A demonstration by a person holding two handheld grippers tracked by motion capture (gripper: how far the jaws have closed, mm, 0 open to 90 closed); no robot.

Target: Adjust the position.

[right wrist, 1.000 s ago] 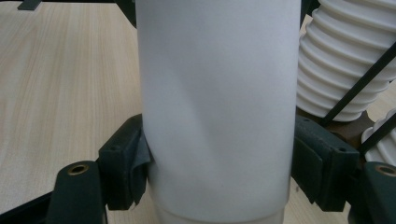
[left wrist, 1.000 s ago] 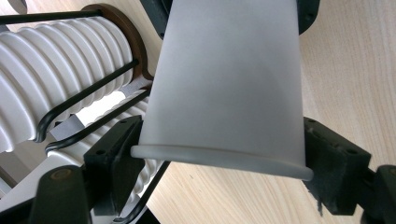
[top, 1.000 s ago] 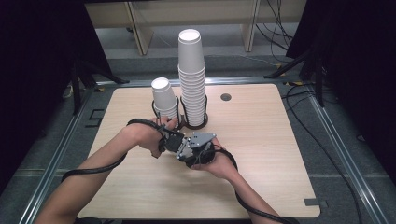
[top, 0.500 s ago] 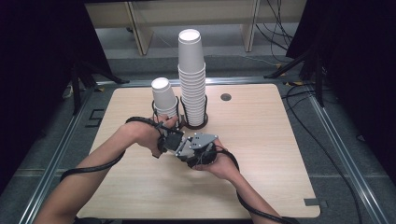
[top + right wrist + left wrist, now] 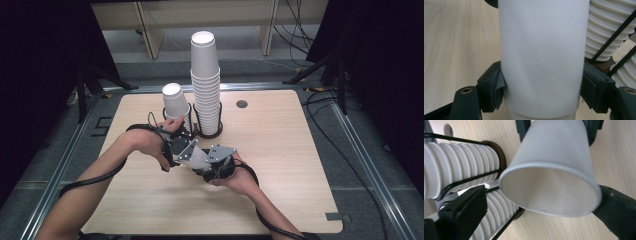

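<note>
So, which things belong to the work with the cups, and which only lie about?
In the job: single white paper cup, held by the right gripper; tall stack of white paper cups; short stack; black wire holder.
Lying about: dark round table grommet; small grey corner patch.

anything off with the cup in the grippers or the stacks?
One thing: the loose paper cup clamped by the right gripper shows a shallow crease in its wall just above the pads, so the squeeze seems to be denting it. The left gripper has just opened around its rim. The tall stack and short stack stand straight.
</note>
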